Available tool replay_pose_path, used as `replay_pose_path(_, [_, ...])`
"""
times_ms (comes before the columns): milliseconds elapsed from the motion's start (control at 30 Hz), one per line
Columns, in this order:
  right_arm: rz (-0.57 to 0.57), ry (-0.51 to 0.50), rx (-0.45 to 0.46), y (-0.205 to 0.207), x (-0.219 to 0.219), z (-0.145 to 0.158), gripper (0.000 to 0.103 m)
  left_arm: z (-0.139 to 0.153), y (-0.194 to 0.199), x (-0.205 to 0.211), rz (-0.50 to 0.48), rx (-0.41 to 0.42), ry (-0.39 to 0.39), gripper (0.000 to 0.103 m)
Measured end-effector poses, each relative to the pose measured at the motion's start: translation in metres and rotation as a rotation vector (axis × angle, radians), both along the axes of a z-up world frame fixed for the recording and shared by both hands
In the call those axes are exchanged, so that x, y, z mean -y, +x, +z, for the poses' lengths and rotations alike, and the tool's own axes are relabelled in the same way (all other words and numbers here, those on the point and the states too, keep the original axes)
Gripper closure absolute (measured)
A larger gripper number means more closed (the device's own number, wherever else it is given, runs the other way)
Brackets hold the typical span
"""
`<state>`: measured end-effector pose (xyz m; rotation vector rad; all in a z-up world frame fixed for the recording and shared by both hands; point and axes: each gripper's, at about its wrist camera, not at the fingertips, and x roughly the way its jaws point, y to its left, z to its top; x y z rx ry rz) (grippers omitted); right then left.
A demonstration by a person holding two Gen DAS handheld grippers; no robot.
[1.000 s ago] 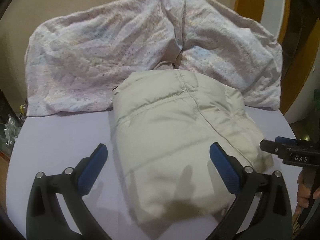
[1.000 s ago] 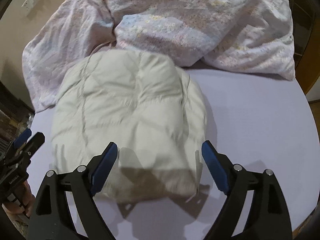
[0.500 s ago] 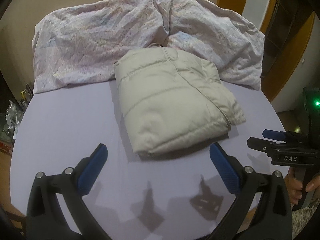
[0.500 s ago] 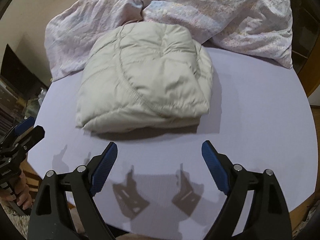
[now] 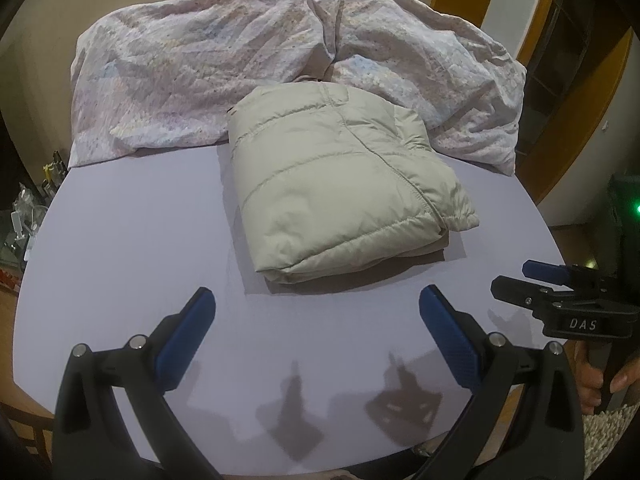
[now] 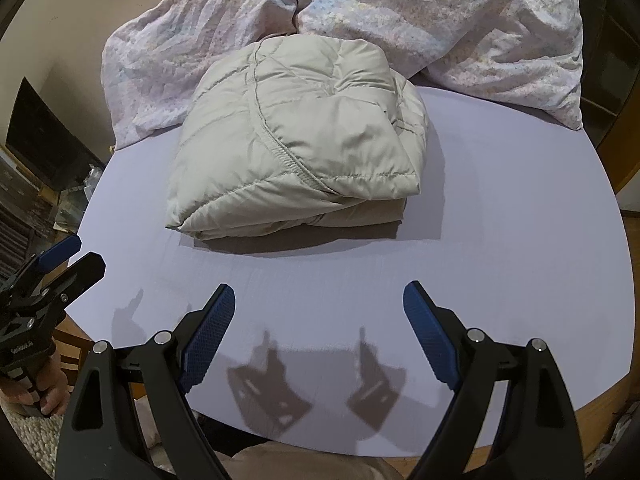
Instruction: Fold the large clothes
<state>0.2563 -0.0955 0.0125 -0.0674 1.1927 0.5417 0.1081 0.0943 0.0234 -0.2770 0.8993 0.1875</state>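
A beige puffer jacket (image 5: 340,184) (image 6: 296,140) lies folded into a thick bundle on the lavender table (image 5: 132,240) (image 6: 520,208). My left gripper (image 5: 316,304) hovers open over the table's near part, short of the jacket's front edge, with nothing between its blue pads. My right gripper (image 6: 318,300) is open too, empty, and also back from the bundle. Each gripper shows at the edge of the other's view: the right one (image 5: 560,292) at the right, the left one (image 6: 52,276) at the left, both with a hand on the handle.
A crumpled pale patterned quilt (image 5: 248,64) (image 6: 440,20) is heaped along the table's far side, touching the jacket's back. Wooden door frame (image 5: 576,92) stands at the right. Cluttered shelves (image 6: 36,184) lie left of the table. Gripper shadows fall on the near tabletop.
Both grippers have drawn back from over the jacket toward the table's near edge and risen a little. The jacket stays folded where it was. Jaws unchanged.
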Motion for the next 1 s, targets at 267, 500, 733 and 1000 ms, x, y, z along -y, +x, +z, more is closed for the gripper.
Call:
replay_pose_path(267, [-0.026,0.02,-0.004,-0.002,0.004,0.001,0.015,-0.002,-0.001,0.006,-0.021,-0.005,-0.007,0.002])
replay_pose_path(500, [-0.02,0.018,0.001,-0.007,0.003,0.002,0.015,-0.005,-0.001,0.009,-0.034,-0.009,-0.013,0.002])
replay_pose_path(733, [-0.018,0.019,0.005,-0.008,0.004,0.003,0.015,-0.005,-0.002,0.011,-0.034,-0.008,-0.016,0.002])
replay_pose_path(1000, [-0.02,0.02,0.005,-0.011,0.004,0.004,0.015,-0.006,-0.003,0.011,-0.033,-0.01,-0.013,0.002])
